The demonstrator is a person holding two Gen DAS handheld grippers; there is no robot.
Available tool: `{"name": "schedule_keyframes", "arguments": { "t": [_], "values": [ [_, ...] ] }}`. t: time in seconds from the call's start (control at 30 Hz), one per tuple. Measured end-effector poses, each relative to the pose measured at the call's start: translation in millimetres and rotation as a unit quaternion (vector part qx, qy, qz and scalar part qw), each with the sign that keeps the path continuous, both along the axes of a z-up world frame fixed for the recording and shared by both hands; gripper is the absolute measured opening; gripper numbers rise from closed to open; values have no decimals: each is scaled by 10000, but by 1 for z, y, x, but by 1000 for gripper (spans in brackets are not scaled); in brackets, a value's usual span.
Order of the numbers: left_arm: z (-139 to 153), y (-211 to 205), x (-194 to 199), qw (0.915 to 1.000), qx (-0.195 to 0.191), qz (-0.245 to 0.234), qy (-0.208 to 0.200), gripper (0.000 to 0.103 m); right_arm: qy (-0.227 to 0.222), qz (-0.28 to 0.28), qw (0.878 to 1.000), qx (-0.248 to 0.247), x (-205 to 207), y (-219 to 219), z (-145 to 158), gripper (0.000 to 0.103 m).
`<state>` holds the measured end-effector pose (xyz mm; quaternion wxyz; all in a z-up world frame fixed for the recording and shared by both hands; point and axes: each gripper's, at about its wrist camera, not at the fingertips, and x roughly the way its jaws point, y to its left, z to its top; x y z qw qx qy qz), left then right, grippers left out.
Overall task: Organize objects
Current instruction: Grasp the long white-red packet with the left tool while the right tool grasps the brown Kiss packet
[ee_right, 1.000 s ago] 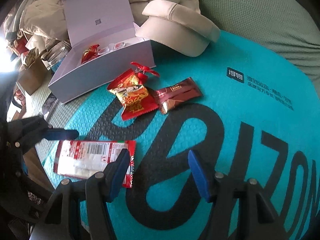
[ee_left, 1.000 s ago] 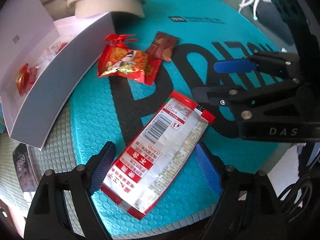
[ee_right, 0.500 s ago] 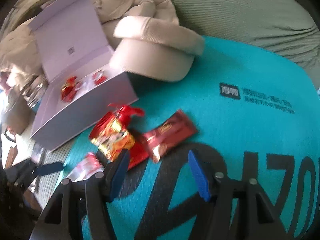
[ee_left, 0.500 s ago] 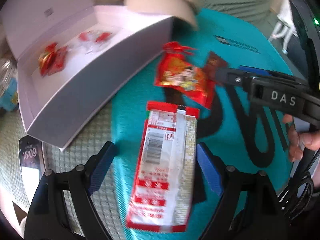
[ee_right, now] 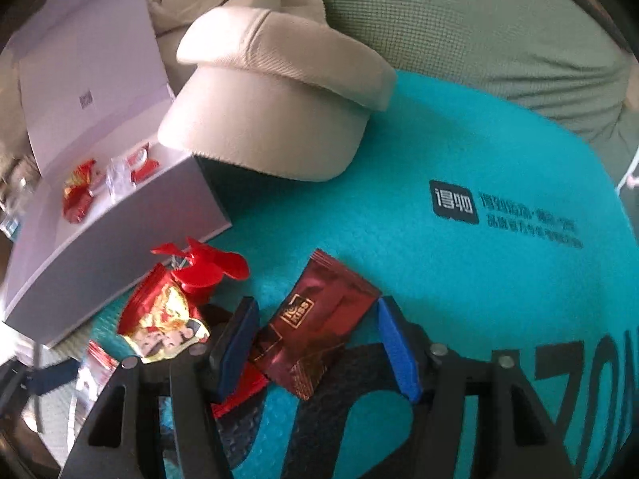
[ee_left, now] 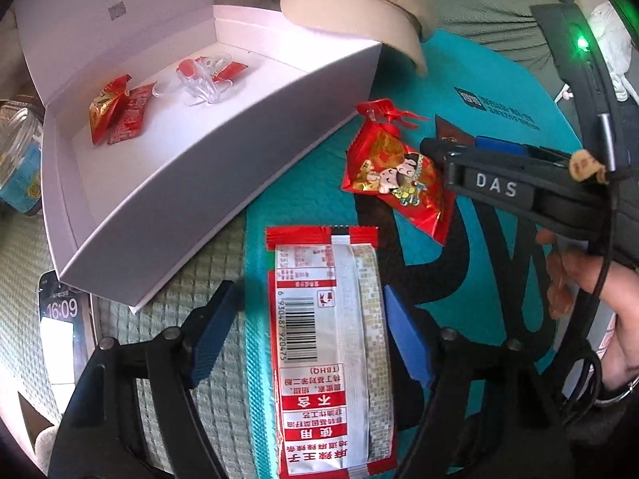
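A long red-and-silver snack packet (ee_left: 331,343) lies on the teal mat (ee_left: 303,183), between the fingers of my open left gripper (ee_left: 307,331). A red festive candy bag (ee_left: 395,175) lies beyond it, also in the right wrist view (ee_right: 167,311). A dark red chocolate wrapper (ee_right: 315,319) lies between the fingers of my open right gripper (ee_right: 315,343), which also shows in the left wrist view (ee_left: 479,147). The open white box (ee_left: 223,151) at the left holds red candies (ee_left: 116,111) and a clear wrapper (ee_left: 203,80).
A beige cap (ee_right: 271,119) rests on the mat behind the box. A phone (ee_left: 62,335) lies on the green cushion at lower left. A glass jar (ee_left: 16,147) stands at the far left. A hand (ee_left: 591,291) holds the right gripper.
My left gripper has swung left toward the box, and the long packet now lies lengthwise between its fingers. My right gripper moved forward until its fingers straddle the chocolate wrapper.
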<state>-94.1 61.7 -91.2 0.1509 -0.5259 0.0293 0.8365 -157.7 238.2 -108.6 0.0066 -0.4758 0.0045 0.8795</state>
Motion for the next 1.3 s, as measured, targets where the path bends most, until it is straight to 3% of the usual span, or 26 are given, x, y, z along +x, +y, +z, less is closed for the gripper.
{"name": "schedule_keyframes", "arguments": {
  "t": [0.1, 0.17, 0.23, 0.67, 0.7, 1.3],
  "values": [
    [1, -2, 1, 10000, 17, 35, 30, 71, 73, 82, 9999, 86, 1, -2, -1, 61],
    [1, -4, 2, 10000, 20, 49, 41, 70, 124, 83, 9998, 98, 3, 1, -1, 42],
    [1, -5, 3, 10000, 11, 43, 57, 69, 147, 83, 9998, 109, 4, 4, 0, 38],
    [2, -6, 13, 9999, -19, 49, 134, 65, -87, 319, 9994, 42, 46, 21, 5, 38],
    [-8, 0, 11, 9999, -25, 56, 132, 65, -123, 337, 9994, -1, 54, 19, 5, 38],
    [-7, -3, 45, 9999, 33, -6, 102, 64, -390, 773, 9955, -397, 110, 5, 11, 38]
  ]
}}
